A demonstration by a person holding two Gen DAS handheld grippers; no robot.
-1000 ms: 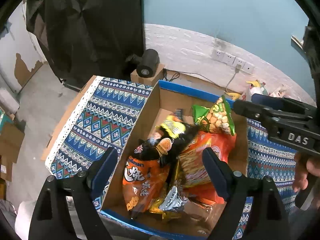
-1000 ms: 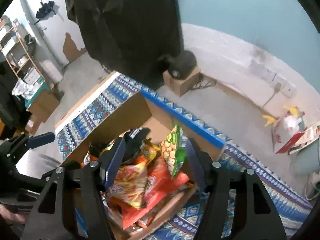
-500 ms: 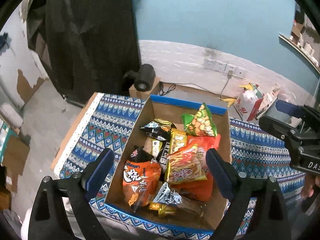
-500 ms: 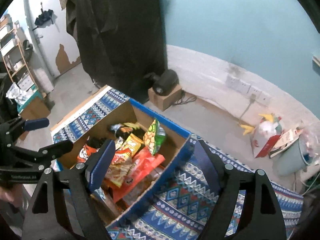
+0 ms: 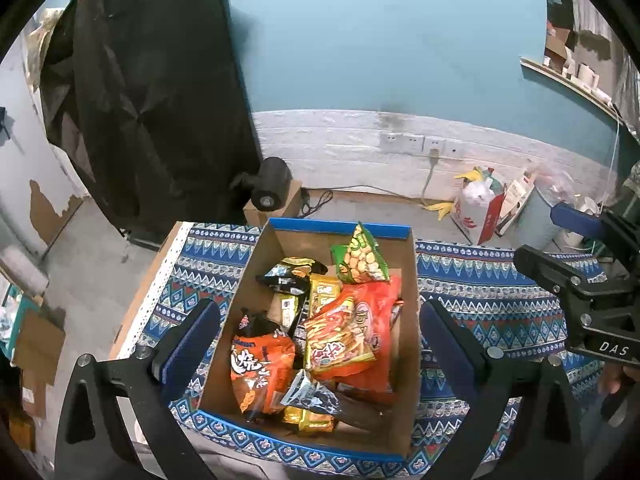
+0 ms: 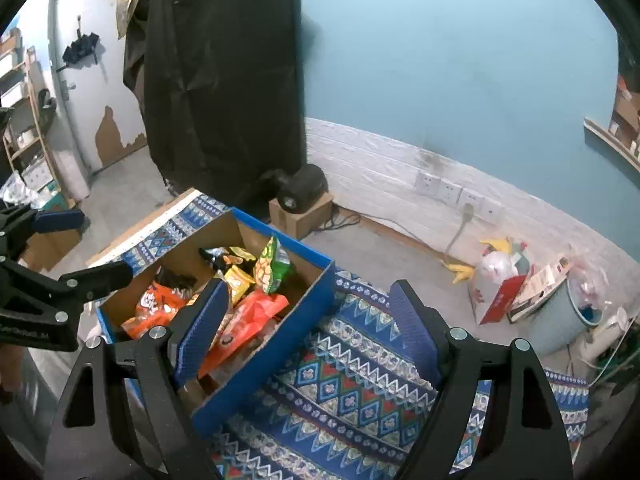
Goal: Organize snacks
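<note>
An open cardboard box with a blue rim stands on the patterned cloth table. It holds several snack bags: a green pea bag upright at the back, a big orange-red bag, an orange and black bag, a black bag and a yellow packet. My left gripper hovers above the box, its jaws opening with nothing gripped. My right gripper stands open and empty over the right wall of the box, above the cloth. The green bag is free.
The table's left edge drops to a grey floor. Behind the table a black cylindrical device sits on a small carton, under a hanging black cloth. A white and red bag and a bin stand on the floor at right.
Both grippers have drawn back and up from the box, which looks smaller now. Both pairs of jaws have widened. The green bag is no longer between the right jaws.
</note>
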